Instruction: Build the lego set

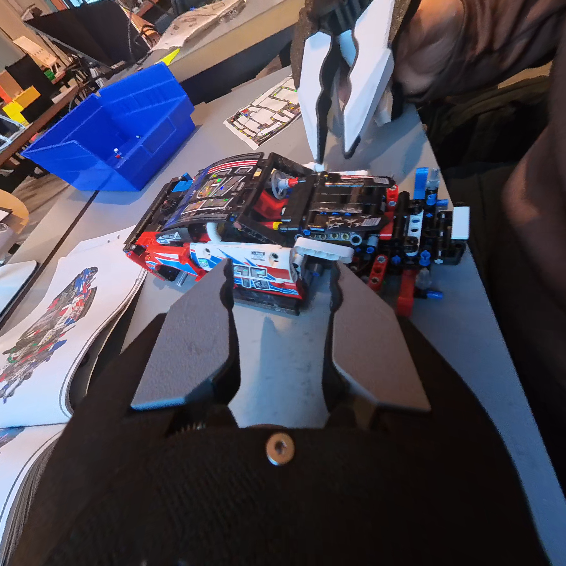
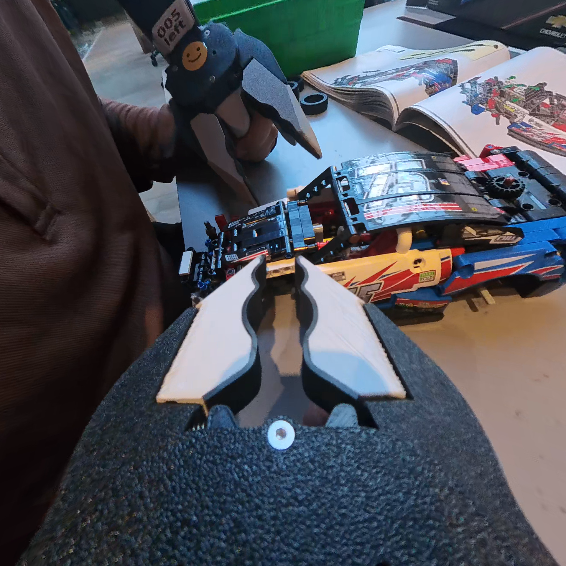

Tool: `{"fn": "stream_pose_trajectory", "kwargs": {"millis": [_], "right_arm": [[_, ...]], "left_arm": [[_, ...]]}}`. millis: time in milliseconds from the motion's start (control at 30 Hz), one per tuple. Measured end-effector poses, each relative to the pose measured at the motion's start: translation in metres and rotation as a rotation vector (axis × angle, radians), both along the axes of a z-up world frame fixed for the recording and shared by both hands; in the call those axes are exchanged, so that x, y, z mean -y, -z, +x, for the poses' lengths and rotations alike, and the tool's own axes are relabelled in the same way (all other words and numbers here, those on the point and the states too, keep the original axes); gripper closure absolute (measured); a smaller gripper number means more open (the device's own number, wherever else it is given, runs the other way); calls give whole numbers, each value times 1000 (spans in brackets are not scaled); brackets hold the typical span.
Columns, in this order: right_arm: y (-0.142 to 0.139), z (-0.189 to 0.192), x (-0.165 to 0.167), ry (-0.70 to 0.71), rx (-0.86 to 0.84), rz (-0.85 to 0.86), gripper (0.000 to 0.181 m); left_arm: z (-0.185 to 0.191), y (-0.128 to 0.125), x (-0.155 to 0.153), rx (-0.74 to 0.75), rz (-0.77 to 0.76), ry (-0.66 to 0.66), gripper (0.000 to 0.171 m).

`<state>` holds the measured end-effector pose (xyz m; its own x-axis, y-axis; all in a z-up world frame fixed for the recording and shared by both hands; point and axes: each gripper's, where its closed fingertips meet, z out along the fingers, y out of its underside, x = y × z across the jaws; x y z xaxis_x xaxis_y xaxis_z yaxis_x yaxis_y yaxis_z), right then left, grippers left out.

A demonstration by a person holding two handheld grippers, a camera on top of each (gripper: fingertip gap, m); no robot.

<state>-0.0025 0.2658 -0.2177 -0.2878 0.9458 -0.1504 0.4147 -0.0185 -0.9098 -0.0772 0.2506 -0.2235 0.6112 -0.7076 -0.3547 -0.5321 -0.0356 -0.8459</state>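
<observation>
The lego race car (image 1: 245, 214), black-roofed with red, white and blue sides and no wheels, lies on the grey table (image 1: 281, 352). Its open front frame of beams and pins points toward the person. My left gripper (image 1: 281, 268) is open and empty, dark fingers just short of the car's near side, by a white beam (image 1: 324, 251). It also shows in the right wrist view (image 2: 286, 179). My right gripper (image 2: 280, 260) has white fingers slightly apart, tips at the other side of the car (image 2: 398, 214), over a white beam (image 2: 280, 269). From the left wrist view it (image 1: 333, 156) hangs above the car.
A blue bin (image 1: 122, 128) holding small parts and a sticker sheet (image 1: 266, 113) lie beyond the car. An open instruction booklet (image 1: 61, 306) (image 2: 459, 101) lies beside it. A green bin (image 2: 291, 30) and black tyres (image 2: 314, 104) stand farther off. The person's brown sleeve (image 2: 61, 245) is close by. The left gripper's tips are roughly 9 centimeters from the right gripper's.
</observation>
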Motion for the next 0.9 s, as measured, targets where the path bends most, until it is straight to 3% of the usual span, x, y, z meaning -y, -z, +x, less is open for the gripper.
{"fn": "stream_pose_trajectory", "kwargs": {"millis": [900], "right_arm": [[-1,-3,-13,96,-13,45,153]], "left_arm": [[1,7,1,-126,78,-30,115]]}}
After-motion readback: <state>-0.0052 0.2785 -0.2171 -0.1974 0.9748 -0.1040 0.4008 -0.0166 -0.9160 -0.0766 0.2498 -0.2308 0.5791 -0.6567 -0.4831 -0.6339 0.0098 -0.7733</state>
